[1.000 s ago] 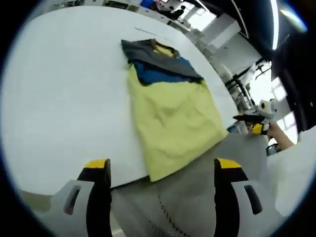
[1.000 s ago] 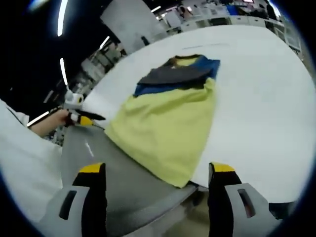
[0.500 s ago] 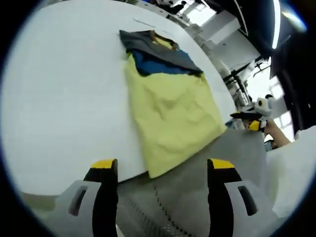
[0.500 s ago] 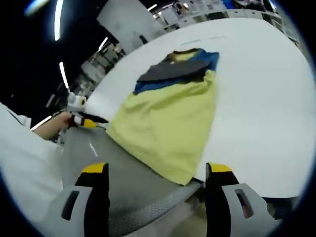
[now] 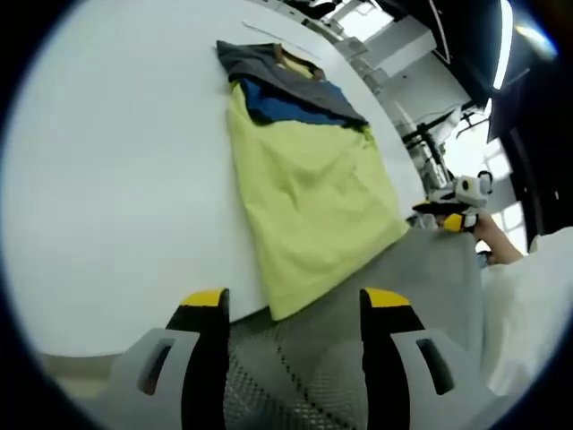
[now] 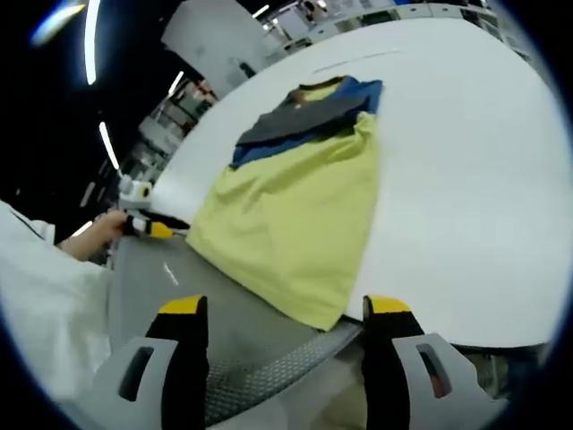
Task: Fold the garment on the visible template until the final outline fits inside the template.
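White table point(image 5: 116, 179) holds folded garment point(image 5: 309, 193); both tools gape empty.

No readable text, label, brand or number shows anywhere in either gripper view.

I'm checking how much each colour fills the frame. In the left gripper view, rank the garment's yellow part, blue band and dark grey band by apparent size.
1. Yellow part, by far the largest.
2. Dark grey band.
3. Blue band, though the two bands look close and lie farther from the camera.
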